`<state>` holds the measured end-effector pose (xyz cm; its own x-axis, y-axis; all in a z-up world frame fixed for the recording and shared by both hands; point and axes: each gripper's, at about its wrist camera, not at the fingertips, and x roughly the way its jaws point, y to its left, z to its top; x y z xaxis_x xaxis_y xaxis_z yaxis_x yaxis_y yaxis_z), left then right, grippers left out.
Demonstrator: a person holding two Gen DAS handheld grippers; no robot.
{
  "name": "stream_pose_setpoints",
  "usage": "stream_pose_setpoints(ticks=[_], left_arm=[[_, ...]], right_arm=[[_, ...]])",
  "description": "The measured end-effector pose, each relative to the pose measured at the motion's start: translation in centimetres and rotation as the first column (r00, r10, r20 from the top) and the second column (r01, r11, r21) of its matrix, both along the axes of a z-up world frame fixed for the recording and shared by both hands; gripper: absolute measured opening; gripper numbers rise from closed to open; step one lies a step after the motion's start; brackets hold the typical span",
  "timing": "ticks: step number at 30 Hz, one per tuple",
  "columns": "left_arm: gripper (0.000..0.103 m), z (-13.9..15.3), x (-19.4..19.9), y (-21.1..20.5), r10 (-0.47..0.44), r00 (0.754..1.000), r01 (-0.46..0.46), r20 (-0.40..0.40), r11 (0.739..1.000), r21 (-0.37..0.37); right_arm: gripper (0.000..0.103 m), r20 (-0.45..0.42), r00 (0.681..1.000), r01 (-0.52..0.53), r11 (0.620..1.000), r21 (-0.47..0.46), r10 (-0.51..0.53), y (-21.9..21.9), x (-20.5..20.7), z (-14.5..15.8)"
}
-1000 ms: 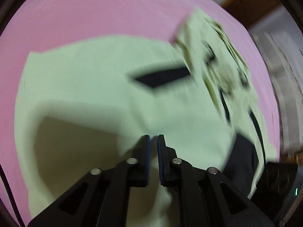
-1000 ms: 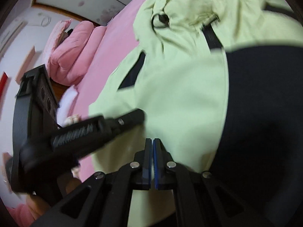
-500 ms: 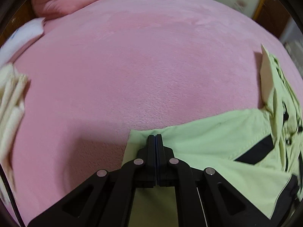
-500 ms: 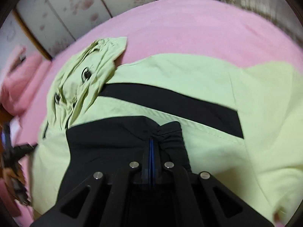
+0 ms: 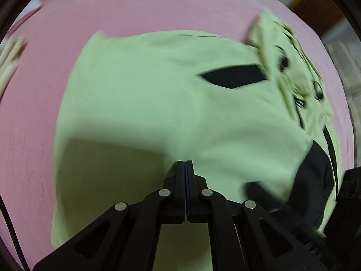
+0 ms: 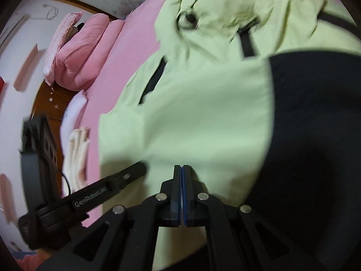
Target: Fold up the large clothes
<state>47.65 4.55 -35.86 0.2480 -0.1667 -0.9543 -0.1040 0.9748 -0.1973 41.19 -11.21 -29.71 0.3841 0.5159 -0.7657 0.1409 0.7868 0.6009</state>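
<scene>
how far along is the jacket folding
Partly done. The light green jacket lies on the pink bed with one side folded in, black lining showing. Both the left gripper and right gripper are shut just above the fabric, seemingly empty. The rumpled hood is still unfolded.

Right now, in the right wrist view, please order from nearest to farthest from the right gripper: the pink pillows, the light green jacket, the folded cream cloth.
From the right gripper:
1. Light green jacket, directly under the tips.
2. Folded cream cloth, left, at the bed's edge.
3. Pink pillows, upper left, farthest.
</scene>
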Motion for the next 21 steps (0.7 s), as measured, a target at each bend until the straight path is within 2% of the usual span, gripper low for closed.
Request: stream_pose_setpoints(ticks=[2,3,5,6,8,10,12,13,14,16,18,20,21], left_arm=[[0.001,-0.1,-0.1,2.1,0.039,0.999,-0.039,0.016,0.999,0.025],[0.001,-0.4,-0.2,3.3,0.047,0.999,-0.048,0.020,0.999,0.026],[0.001,-0.4,0.4,5.6,0.074,0.997,-0.076,0.031,0.993,0.095],[0.001,-0.4,0.7,6.4,0.084,0.996,-0.087,0.033,0.990,0.108],[0.001,-0.7,1.1,7.7,0.094,0.995,-0.095,0.019,0.993,0.067],[0.001,-0.6,1.3,7.3,0.065,0.998,-0.066,0.011,0.994,0.090],[0.001,0.2,1.2,6.4,0.047,0.999,-0.048,0.009,0.989,0.140],[0.002,0.8,1.1,5.6,0.039,0.999,-0.040,0.009,0.991,0.128],[0.003,1.3,0.7,5.0,0.032,0.999,-0.033,0.011,0.995,0.098],[0.005,2.1,-0.9,3.5,-0.010,1.000,0.010,0.002,1.000,-0.030],[0.006,1.8,-2.9,2.5,-0.053,0.998,0.049,-0.037,0.994,-0.096],[0.006,0.7,-4.8,0.5,-0.076,0.990,0.057,-0.116,0.987,-0.153],[0.006,0.2,-5.7,0.1,-0.066,0.987,0.039,-0.150,0.984,-0.174]], right_arm=[[0.000,0.050,0.996,0.081,0.991,-0.103,-0.076,-3.8,-1.3,0.5],[0.000,0.081,0.989,0.132,0.988,-0.083,-0.125,-6.5,-2.1,0.7],[0.000,0.050,0.965,0.261,0.933,-0.247,-0.257,-10.1,-3.6,0.9],[0.000,0.055,0.954,0.300,0.915,-0.271,-0.296,-12.0,-4.0,0.8],[0.000,0.042,0.934,0.349,0.887,-0.302,-0.354,-15.1,-6.0,1.1],[0.000,0.045,0.937,0.345,0.889,-0.301,-0.348,-15.9,-6.8,2.0],[0.000,0.060,0.932,0.356,0.865,-0.355,-0.359,-14.7,-7.0,3.4],[0.003,0.083,0.931,0.363,0.870,-0.335,-0.356,-14.2,-7.6,4.0],[0.003,0.098,0.937,0.350,0.903,-0.251,-0.336,-13.3,-7.9,4.2],[0.003,0.068,0.960,0.274,0.960,-0.057,-0.270,-10.8,-7.7,3.8],[0.003,0.033,0.982,0.185,0.979,0.080,-0.188,-7.0,-7.1,2.8],[0.003,-0.020,0.993,0.120,0.984,0.132,-0.118,-2.7,-6.1,1.5],[0.003,-0.076,0.993,0.098,0.985,0.141,-0.088,-0.7,-5.8,0.6]])
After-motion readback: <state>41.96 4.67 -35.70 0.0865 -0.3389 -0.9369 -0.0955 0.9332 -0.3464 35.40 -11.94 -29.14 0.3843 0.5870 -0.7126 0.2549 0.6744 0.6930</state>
